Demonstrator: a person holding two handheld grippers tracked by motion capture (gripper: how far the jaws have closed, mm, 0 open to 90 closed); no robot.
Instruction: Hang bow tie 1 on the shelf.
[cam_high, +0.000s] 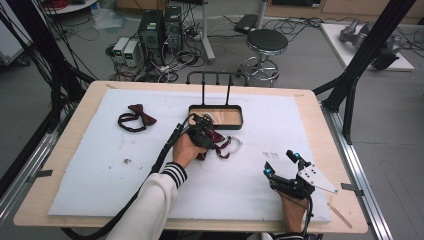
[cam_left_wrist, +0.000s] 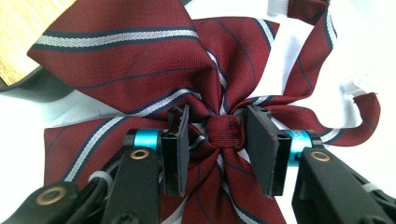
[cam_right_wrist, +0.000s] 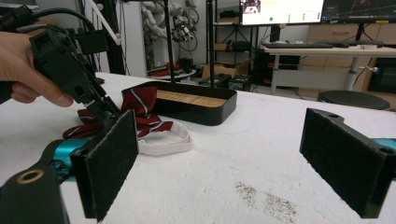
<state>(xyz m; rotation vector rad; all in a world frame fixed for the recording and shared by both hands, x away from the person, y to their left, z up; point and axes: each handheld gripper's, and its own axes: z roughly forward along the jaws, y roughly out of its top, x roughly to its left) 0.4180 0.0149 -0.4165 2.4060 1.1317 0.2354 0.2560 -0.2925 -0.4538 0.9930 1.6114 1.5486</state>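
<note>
A white foam mat (cam_high: 100, 165) covered most of the wooden table (cam_high: 40, 195), and near its middle lay a maroon striped bow tie (cam_high: 216, 140) with a white neck strap (cam_high: 235, 145), just in front of a low black tray (cam_high: 216, 116) with a wooden floor and 2 thin upright posts. The person's left hand (cam_high: 184, 150) held the left gripper (cam_high: 204, 131) down over that tie. In the left gripper view the 2 black jaws stood on either side of the tie's centre knot (cam_left_wrist: 225, 132), partly open, with a narrow gap showing between each pad and the knot, so the bow tie (cam_left_wrist: 140, 60) lay on the mat ungripped, 1 wing reaching toward the tray's edge (cam_left_wrist: 37, 84). The right gripper (cam_high: 282, 164), with its grey plate, rested near the front right part of the mat, well apart from the tie, its jaws spread wide with nothing between them; in the right gripper view its 2 pads (cam_right_wrist: 109, 158) framed bare mat, with the left gripper (cam_right_wrist: 100, 106) over the tie (cam_right_wrist: 140, 105), the strap (cam_right_wrist: 168, 140) and the tray (cam_right_wrist: 196, 105) farther off. A 2nd, dark bow tie (cam_high: 135, 117) with a black strap lay toward the mat's far left, well apart from both grippers. A black stool (cam_high: 266, 42) stood on the floor beyond the table.
</note>
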